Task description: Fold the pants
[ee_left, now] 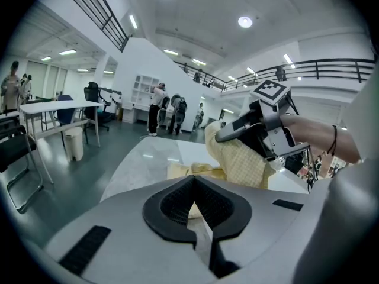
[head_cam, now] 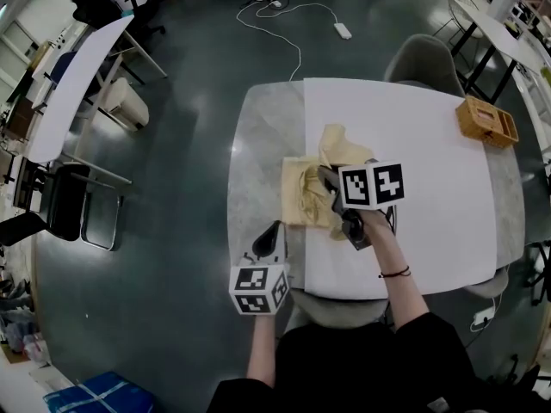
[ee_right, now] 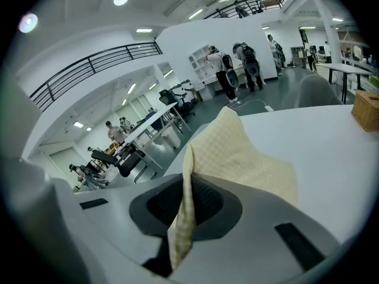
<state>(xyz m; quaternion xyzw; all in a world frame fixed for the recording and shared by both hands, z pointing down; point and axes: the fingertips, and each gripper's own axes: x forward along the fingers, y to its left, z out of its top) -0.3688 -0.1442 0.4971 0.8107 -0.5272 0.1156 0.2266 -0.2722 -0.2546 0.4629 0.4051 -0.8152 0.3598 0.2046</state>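
2 grippers shown: right gripper (head_cam: 325, 177) clamped on a raised flap of pants (head_cam: 303, 200); left gripper (head_cam: 274, 231) closed, empty, beside them. Pants bunched on table (head_cam: 430, 144). Risk: flap slipping from thin pinch, creasing fold.

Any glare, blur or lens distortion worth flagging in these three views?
Head view: the fisheye bows the table edges, the light is even, and there is a soft sheen on the floor. Left gripper view: dark corner vignette, with the ceiling lamps blown out. Right gripper view: same vignette, the railing bends, and the pants are sharp enough to show the check weave.
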